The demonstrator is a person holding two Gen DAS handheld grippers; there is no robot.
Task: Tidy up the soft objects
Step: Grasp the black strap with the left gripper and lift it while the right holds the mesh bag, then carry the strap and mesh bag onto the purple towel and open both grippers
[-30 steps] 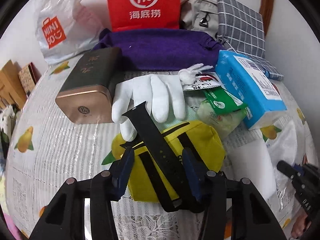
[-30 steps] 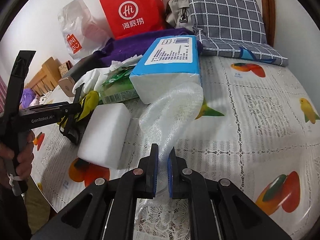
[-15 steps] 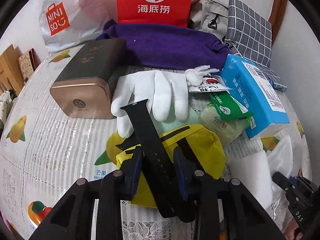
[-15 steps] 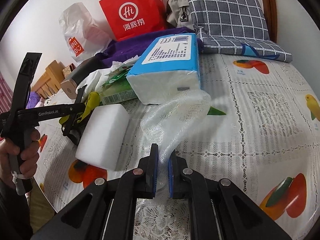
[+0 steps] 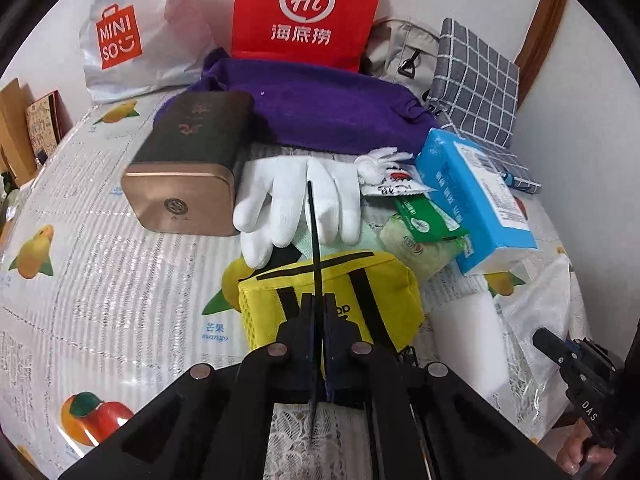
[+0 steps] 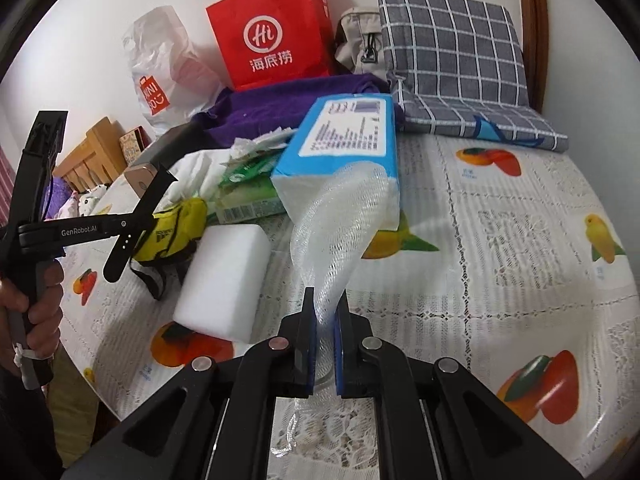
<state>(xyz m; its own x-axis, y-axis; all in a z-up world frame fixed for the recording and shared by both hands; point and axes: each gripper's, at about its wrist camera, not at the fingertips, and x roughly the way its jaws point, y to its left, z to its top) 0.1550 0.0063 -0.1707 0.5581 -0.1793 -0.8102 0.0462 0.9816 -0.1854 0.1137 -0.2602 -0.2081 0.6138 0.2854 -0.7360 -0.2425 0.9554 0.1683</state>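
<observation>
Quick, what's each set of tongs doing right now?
Left tongs: closed on the black watch strap.
Right tongs: closed on the white mesh netting.

A red paper bag (image 5: 308, 12) stands behind a bronze tin (image 5: 188, 168) on the fruit-print tablecloth (image 5: 100, 272).
</observation>
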